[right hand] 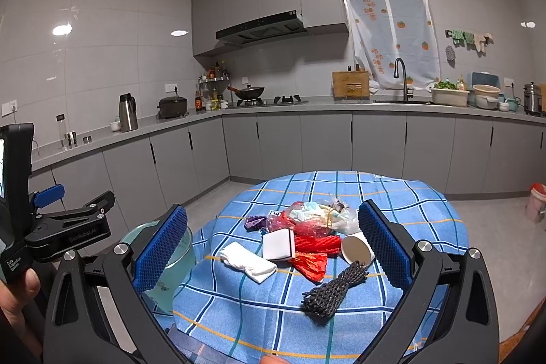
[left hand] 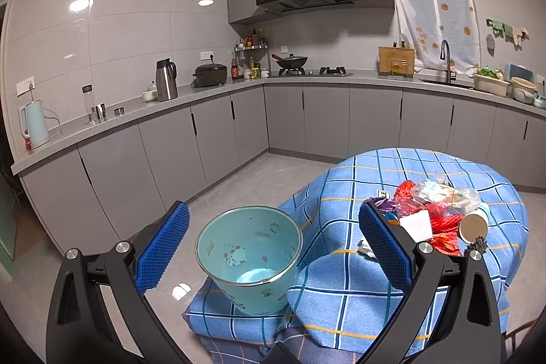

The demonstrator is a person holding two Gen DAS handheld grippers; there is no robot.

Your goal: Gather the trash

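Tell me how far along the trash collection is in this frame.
Nothing looks collected: the teal bin shows only its bare bottom. Nothing is in hand either; the left gripper and right gripper are both open. Everything is left on the table: the white cloth, white box, red wrappers, paper cup, clear bag and dark cord bundle.
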